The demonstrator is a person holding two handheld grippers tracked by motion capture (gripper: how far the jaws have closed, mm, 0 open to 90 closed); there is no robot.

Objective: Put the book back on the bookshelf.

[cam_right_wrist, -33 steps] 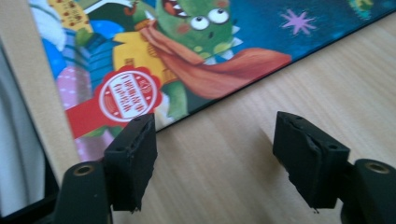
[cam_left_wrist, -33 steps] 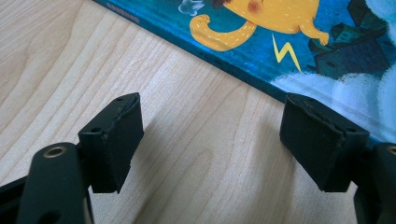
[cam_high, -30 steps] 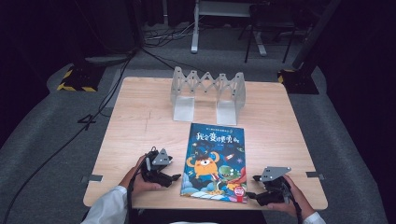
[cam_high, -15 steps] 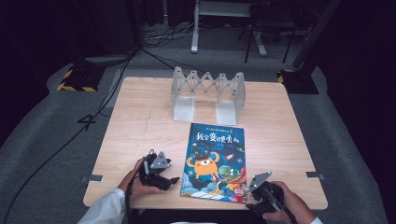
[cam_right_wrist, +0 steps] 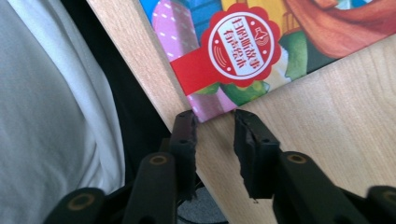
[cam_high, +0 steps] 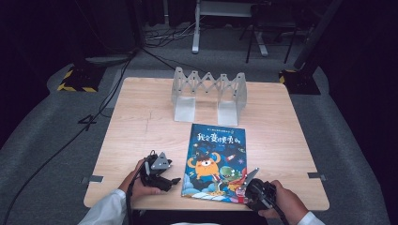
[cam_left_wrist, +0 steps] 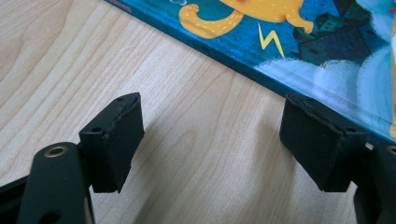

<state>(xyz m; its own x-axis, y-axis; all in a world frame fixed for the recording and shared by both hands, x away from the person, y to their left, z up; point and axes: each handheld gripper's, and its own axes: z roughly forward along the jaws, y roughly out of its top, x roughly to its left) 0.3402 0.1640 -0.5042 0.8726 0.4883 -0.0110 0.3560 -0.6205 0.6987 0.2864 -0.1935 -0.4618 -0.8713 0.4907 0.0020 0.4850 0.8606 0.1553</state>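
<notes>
A colourful picture book [cam_high: 216,159] lies flat on the wooden table [cam_high: 291,140], near its front edge. My left gripper [cam_high: 171,177] rests on the table just left of the book, its jaws wide open on bare wood [cam_left_wrist: 210,140], and the book's edge [cam_left_wrist: 299,42] runs past beyond the pads. My right gripper [cam_high: 244,194] is at the book's near right corner. Its jaws have just been closing and stand narrow [cam_right_wrist: 215,126]. The corner below the red seal [cam_right_wrist: 243,46] sits between the fingertips, with a gap still showing.
A grey accordion book rack [cam_high: 209,91] stands at the back middle of the table. The table's front edge runs close under my right gripper, with a white sleeve [cam_right_wrist: 56,116] beside it. Cables and stand legs lie on the dark floor around.
My right gripper has moved left to the book's near right corner and its jaws have narrowed. The left gripper has stayed put, open.
</notes>
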